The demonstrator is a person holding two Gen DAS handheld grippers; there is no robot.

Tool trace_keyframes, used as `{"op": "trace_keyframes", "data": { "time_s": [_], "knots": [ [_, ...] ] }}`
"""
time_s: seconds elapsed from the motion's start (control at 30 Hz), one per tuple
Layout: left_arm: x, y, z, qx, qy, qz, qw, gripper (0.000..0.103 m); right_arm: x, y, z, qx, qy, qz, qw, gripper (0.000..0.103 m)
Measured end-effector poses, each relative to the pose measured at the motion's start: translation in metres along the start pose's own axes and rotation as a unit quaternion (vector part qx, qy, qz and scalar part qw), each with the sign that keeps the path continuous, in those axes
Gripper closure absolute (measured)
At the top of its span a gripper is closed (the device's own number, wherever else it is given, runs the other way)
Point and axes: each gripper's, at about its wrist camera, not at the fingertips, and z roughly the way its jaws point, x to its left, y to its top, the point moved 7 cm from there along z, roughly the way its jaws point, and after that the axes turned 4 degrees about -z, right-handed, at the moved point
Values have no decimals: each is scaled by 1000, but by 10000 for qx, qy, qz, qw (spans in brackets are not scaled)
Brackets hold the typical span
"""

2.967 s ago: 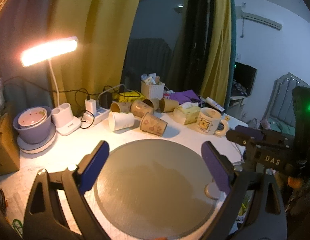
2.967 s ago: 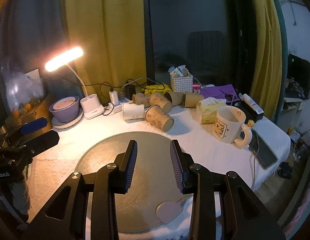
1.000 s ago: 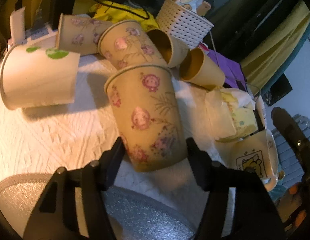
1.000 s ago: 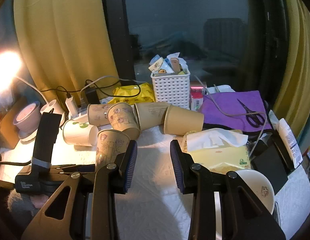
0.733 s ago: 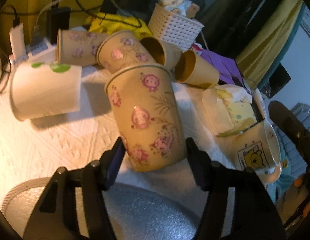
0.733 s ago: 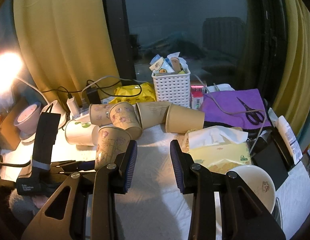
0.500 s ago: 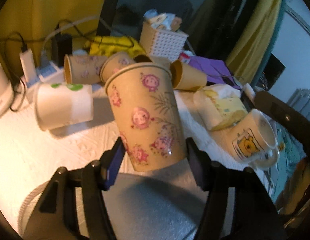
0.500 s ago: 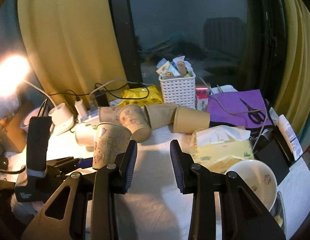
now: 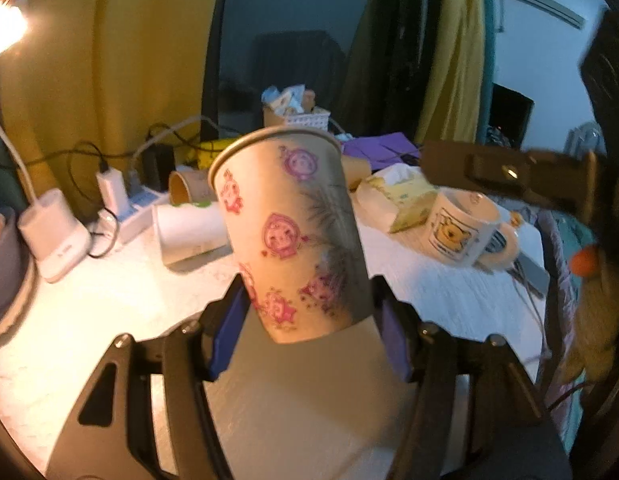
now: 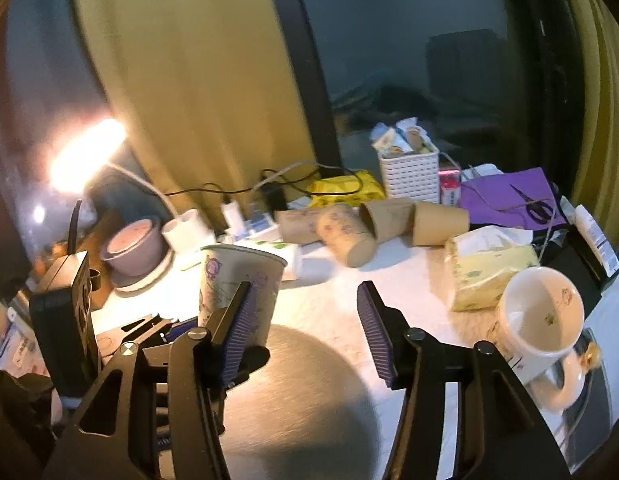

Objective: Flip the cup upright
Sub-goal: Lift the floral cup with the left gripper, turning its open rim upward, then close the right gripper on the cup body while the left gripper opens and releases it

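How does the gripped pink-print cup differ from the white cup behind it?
The pink-print cup is mouth-up, near upright; the white cup lies on its side. The pink-print cup is clamped in the left gripper; the white cup rests free on the table. Both look like paper cups.

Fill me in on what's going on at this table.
The left tongs are shut on a paper cup printed with pink cartoons, holding it mouth-up with a slight tilt over the round grey mat. The right tongs are open and hold nothing. More paper cups lie on their sides further back, and a mug stands upright to the right.
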Motion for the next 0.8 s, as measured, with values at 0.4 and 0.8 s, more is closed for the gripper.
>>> {"op": "trace_keyframes", "data": {
  "time_s": [0.4,0.8],
  "knots": [
    [-2,-40,-82,-439,-39,534,9976,41,81,-27,-20,161,927,288,9951,30],
    [-17,-64,-127,-761,-302,820,9933,41,119,-42,-33,436,1299,406,9897,30]
  ]
}}
